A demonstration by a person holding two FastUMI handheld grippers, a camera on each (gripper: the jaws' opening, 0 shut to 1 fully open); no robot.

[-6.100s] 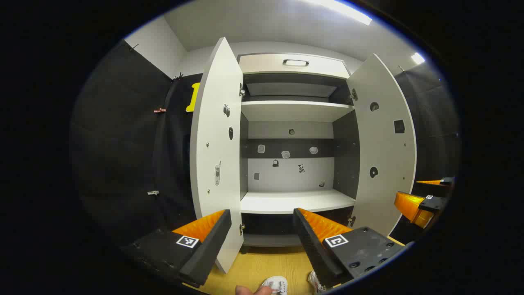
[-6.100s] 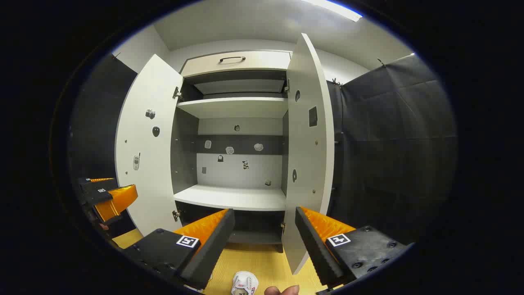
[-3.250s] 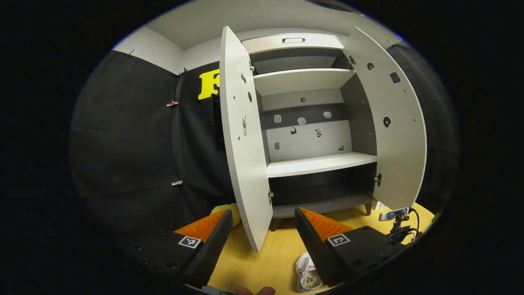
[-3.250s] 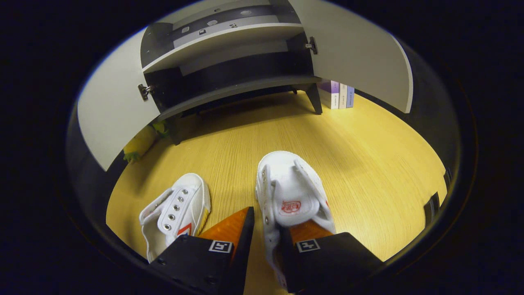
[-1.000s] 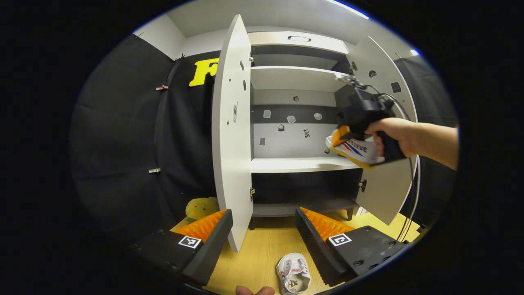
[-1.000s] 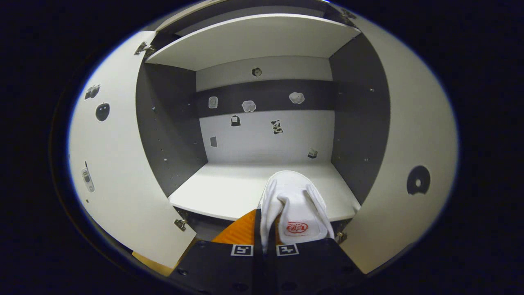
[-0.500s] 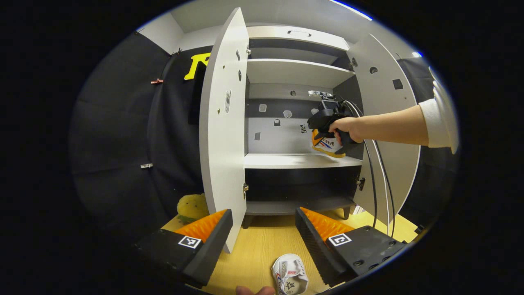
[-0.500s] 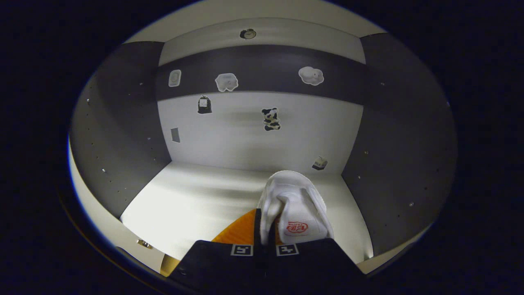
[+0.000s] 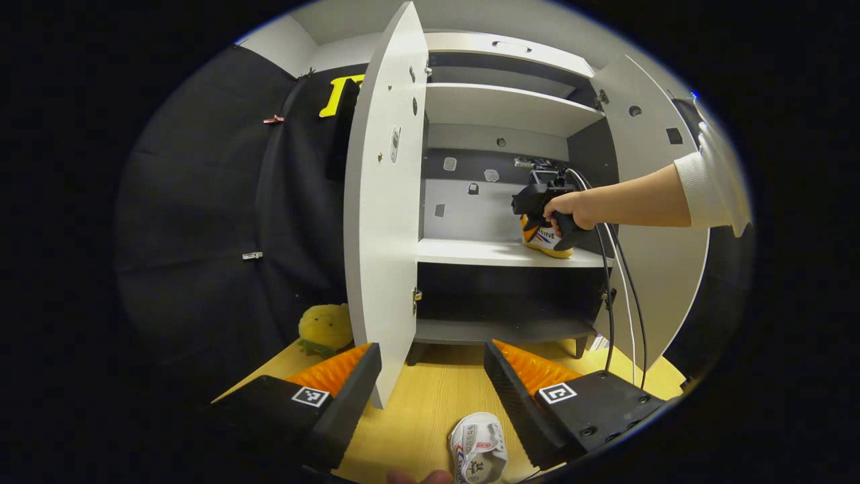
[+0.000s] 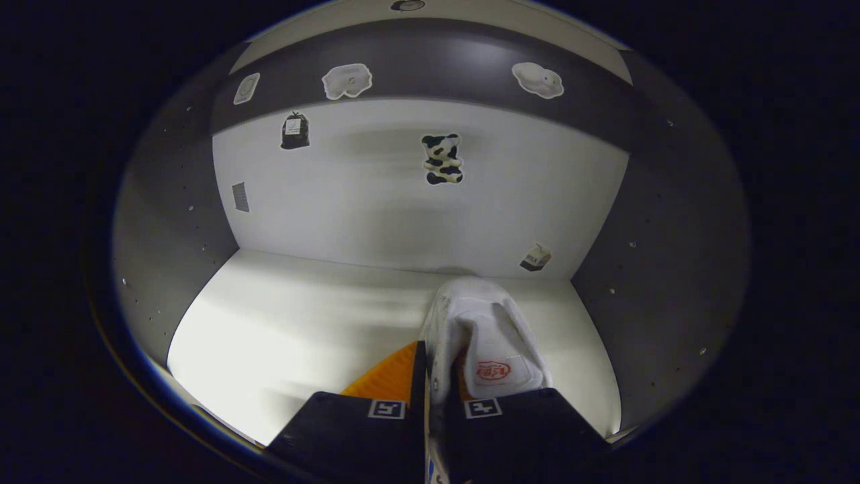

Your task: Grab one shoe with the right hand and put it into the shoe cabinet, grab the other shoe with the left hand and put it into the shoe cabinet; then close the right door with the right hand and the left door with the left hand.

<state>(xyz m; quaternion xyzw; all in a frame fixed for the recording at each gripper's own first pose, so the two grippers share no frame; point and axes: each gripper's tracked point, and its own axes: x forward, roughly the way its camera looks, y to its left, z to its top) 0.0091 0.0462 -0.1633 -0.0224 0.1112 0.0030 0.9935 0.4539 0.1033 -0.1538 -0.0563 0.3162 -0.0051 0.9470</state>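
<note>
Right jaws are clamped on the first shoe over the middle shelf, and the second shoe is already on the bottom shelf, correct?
Not quite. The second shoe lies on the floor, as the left gripper view shows. The first shoe part is right.

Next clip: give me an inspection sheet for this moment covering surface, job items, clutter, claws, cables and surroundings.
Surface: yellow wood-grain floor; white middle shelf inside the shoe cabinet.
Job items: first shoe on or just above the middle shelf, at its right side; second shoe lying on the floor; left door and right door both open.
Clutter: yellow plush toy on the floor left of the cabinet.
Claws: right claw shut on the first shoe; left claw open, holding nothing, above the floor.
Cables: two cables hang from the right claw.
Surroundings: black cloth wall.
</note>
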